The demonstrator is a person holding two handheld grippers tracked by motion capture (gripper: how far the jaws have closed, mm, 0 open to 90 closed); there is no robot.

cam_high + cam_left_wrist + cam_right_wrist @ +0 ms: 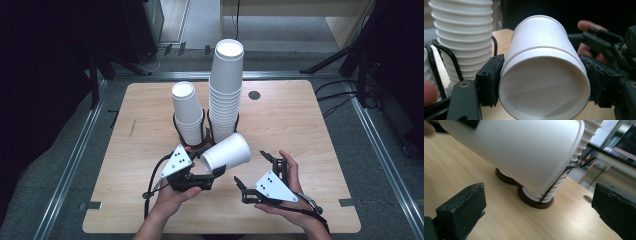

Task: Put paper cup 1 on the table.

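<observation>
Paper cup [226, 151], held on its side above the table [300, 130], long axis nearly level; mouth faces the person, base points toward the tall cup stack [226, 85]. Left gripper [212, 175] clamps it near the rim. Right gripper [250, 172] spread wide, holding nothing.

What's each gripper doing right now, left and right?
Left gripper: shut on the paper cup, held on its side, with a jaw on each side near the rim.
Right gripper: open, jaws wide apart, holding nothing.
</observation>
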